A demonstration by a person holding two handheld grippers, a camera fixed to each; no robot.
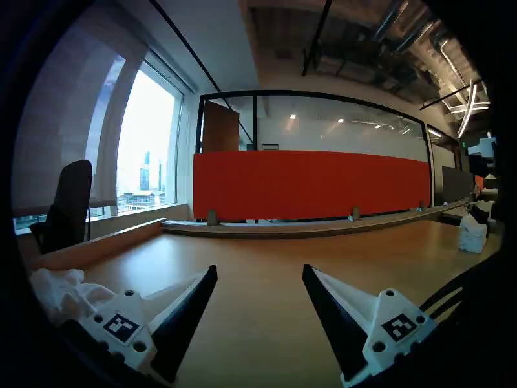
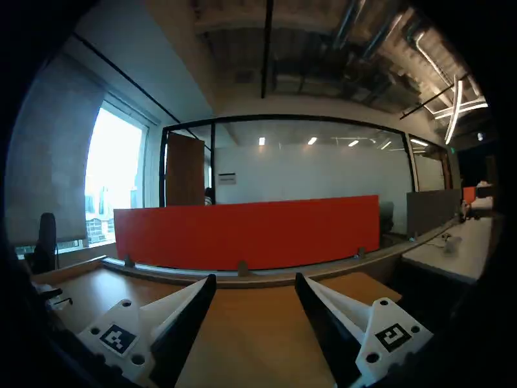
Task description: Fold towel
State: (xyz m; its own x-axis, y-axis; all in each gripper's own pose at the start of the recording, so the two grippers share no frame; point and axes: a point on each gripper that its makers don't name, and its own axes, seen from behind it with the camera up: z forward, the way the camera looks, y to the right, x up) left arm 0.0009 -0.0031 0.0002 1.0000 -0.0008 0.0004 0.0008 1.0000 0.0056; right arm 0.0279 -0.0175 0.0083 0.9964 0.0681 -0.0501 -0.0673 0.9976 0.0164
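Towel: crumpled white heap on the table, untouched.
Left gripper: towel lies just left of its left finger; fingers apart and empty, which I judge ready to reach over.
Right gripper: fingers apart, empty, hovering over the table.

Probably office, wooden desk, red divider

Bare tabletop lies open right up to the red divider, which walls off its far edge. Short of the divider's left end a crumpled white cloth lies in the way; short of its right end sits a white bundle.
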